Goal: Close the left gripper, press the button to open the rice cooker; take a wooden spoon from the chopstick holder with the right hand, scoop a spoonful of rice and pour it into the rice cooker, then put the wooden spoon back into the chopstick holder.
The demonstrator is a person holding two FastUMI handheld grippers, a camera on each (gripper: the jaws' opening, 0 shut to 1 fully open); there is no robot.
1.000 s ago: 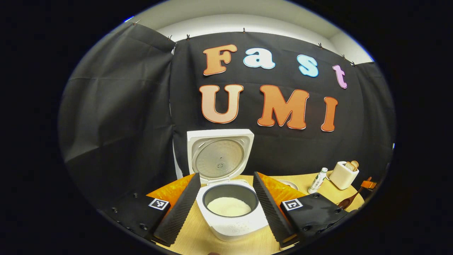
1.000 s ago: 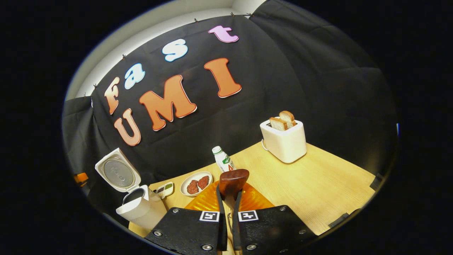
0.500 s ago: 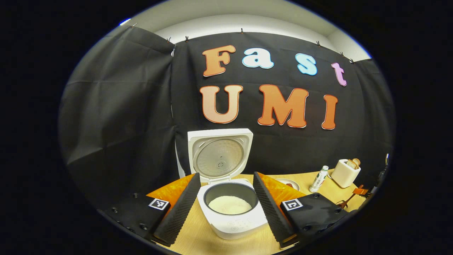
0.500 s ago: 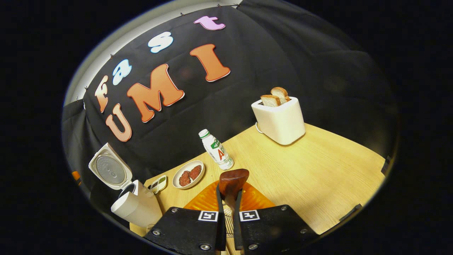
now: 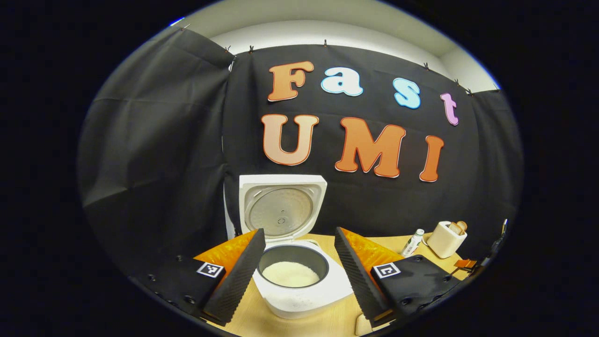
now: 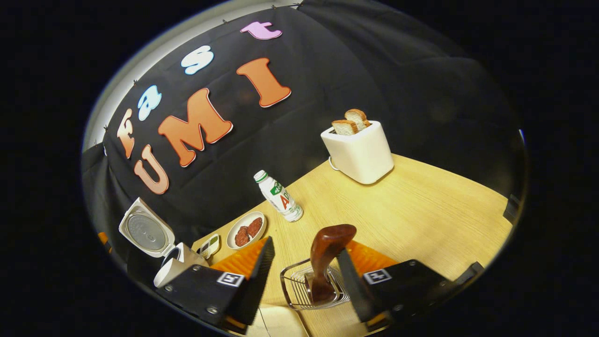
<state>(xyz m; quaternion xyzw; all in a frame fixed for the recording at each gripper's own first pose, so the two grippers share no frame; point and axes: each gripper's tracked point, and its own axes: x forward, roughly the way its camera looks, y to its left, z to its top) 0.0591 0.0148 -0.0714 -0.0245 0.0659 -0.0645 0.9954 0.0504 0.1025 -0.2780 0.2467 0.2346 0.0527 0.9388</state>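
Note:
The white rice cooker (image 5: 299, 295) stands open, lid (image 5: 281, 208) upright, with white rice (image 5: 290, 274) in its dark pot. My left gripper (image 5: 299, 232) is open, its fingers reaching either side of the pot and short of it. In the right gripper view the dark wooden spoon (image 6: 327, 250) stands bowl-up in the wire chopstick holder (image 6: 295, 288). My right gripper (image 6: 305, 247) is open around the spoon, with its fingers (image 6: 259, 269) apart from the wood. The cooker (image 6: 171, 271) also sits far left in that view.
On the wooden table (image 6: 421, 210) stand a white toaster (image 6: 358, 150) with bread slices, a small bottle (image 6: 278, 196), a plate (image 6: 245, 230) of dark food and a small dish (image 6: 210, 244). A pale object (image 6: 276, 323) lies just below the holder.
My right gripper has opened and let go of the spoon, which now stands in the holder. The left gripper view has shifted slightly, so the cooker sits a bit further left.

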